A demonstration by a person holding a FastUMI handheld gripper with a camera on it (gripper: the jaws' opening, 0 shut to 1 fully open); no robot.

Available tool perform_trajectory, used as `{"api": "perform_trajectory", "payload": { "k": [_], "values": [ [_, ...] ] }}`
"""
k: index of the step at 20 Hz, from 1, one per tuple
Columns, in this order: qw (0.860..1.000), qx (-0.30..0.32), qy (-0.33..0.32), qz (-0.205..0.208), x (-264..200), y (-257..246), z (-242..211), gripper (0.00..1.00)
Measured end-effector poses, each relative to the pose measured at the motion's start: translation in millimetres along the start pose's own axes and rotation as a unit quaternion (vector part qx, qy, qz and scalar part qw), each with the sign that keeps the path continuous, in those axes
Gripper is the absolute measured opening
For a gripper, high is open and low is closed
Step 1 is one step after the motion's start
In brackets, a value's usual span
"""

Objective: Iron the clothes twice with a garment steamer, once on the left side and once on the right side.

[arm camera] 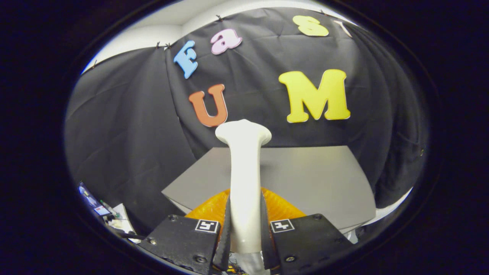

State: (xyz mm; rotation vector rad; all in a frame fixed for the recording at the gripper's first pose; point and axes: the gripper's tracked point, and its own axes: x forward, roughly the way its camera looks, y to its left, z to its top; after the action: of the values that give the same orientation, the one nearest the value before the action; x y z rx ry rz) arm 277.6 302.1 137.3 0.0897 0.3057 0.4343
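A white garment steamer [244, 179] stood upright between the 2 fingers of the gripper [245, 225], its slim handle clamped from both sides and its flared head rising well above the fingertips. Behind the handle, just beyond the fingers, lay an orange garment [282, 208], partly hidden by the gripper body. It rested on a grey board [317, 179] that stretched away toward the black cloth wall [126, 126] of the booth. Down to the left of the fingers, a small clutter of items [103, 212] sat too blurred to identify.
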Motion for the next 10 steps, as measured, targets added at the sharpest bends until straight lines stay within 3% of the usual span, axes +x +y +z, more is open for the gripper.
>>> {"api": "perform_trajectory", "payload": {
  "k": [3, 10],
  "values": [
    [0.999, 0.018, -0.041, -0.009, -61.1, -26.0, 23.1, 0.36],
    [0.986, 0.016, -0.137, -0.095, -187.4, -117.8, 77.2, 0.36]
  ]
}}
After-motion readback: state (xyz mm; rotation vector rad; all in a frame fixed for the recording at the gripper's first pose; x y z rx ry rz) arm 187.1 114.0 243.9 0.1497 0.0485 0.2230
